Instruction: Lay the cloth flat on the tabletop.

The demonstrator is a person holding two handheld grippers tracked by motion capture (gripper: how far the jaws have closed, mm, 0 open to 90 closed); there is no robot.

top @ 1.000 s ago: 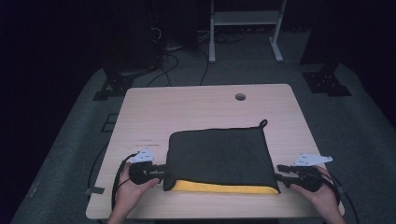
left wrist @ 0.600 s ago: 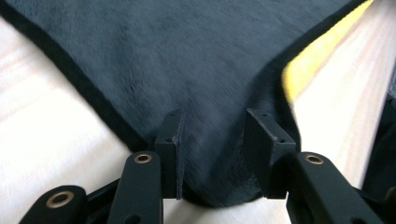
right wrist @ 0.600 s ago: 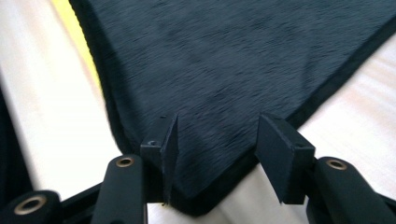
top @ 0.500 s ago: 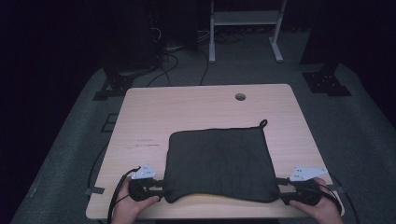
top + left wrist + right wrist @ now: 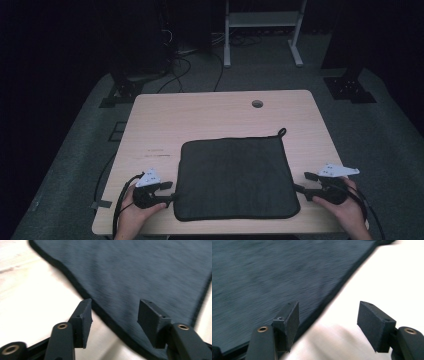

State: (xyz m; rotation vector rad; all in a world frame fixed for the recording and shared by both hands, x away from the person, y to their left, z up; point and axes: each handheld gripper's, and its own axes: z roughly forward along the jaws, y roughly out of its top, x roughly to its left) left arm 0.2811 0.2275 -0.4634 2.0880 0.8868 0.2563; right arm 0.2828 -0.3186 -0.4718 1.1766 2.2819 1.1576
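**Inspector A:** We start at the near edge of the table (image 5: 165, 120). The left gripper (image 5: 170, 192) lies by the near left corner of the dark cloth (image 5: 235, 175), held in the person's left hand (image 5: 135, 212). In the left gripper view its jaws stand apart, and they have just been opening. The cloth's bound edge (image 5: 82, 290) runs across the gap, with one pad (image 5: 83, 315) over bare wood and the other pad (image 5: 152, 320) over the fabric. Neither pad presses on it.

**Inspector B:** We agree. The right gripper (image 5: 302, 182) sits just off the cloth's right side, close to the near right corner, in the right hand (image 5: 345, 210). Its jaws are also parted and have just been widening. In the right gripper view one pad (image 5: 289, 320) stands at the cloth's edge (image 5: 342, 282) and the other pad (image 5: 374, 325) is over bare table. Nothing is clamped.

**Inspector A:** We note the cloth lies flat and roughly square on the near half of the table, its near side close to the near edge. The visible face is dark grey with a darker border.

**Inspector B:** At its far right corner we record a small hanging loop (image 5: 281, 132) resting on the wood.

**Inspector A:** Beyond that, toward the far edge, we see a round cable hole (image 5: 257, 103) right of centre. Past the table, cables (image 5: 180, 65) trail on the grey floor and a white frame (image 5: 262, 30) stands behind.
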